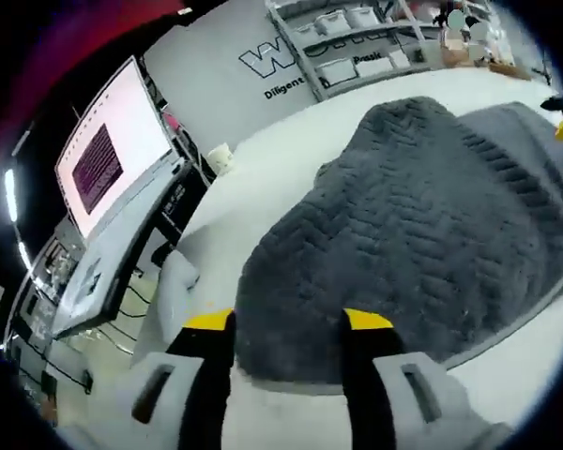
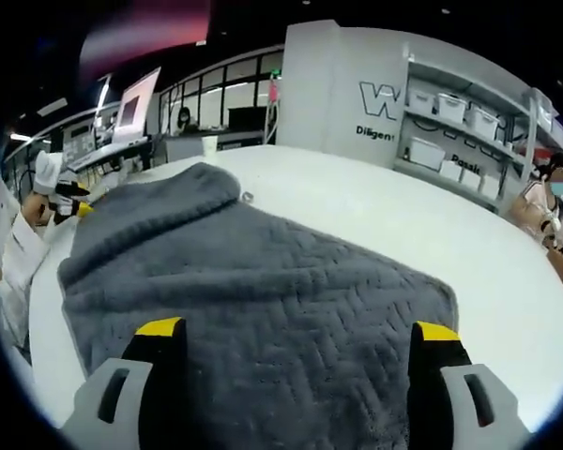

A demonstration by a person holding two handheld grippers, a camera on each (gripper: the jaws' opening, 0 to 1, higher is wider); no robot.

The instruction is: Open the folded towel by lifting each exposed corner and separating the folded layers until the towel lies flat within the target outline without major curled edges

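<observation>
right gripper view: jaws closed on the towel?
No. The right gripper has its jaws spread wide apart over the grey towel, with nothing pinched between them.

The left gripper [image 1: 288,323], black with yellow-tipped jaws, hovers with jaws parted moderately, holding nothing. The right gripper [image 2: 298,329], of the same make, has its jaws spread wide, also empty.

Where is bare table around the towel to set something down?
In the right gripper view, white table lies bare between the grey towel and the shelving. In the left gripper view, a bare strip runs between the towel and the monitor. The towel's own area is taken.
</observation>
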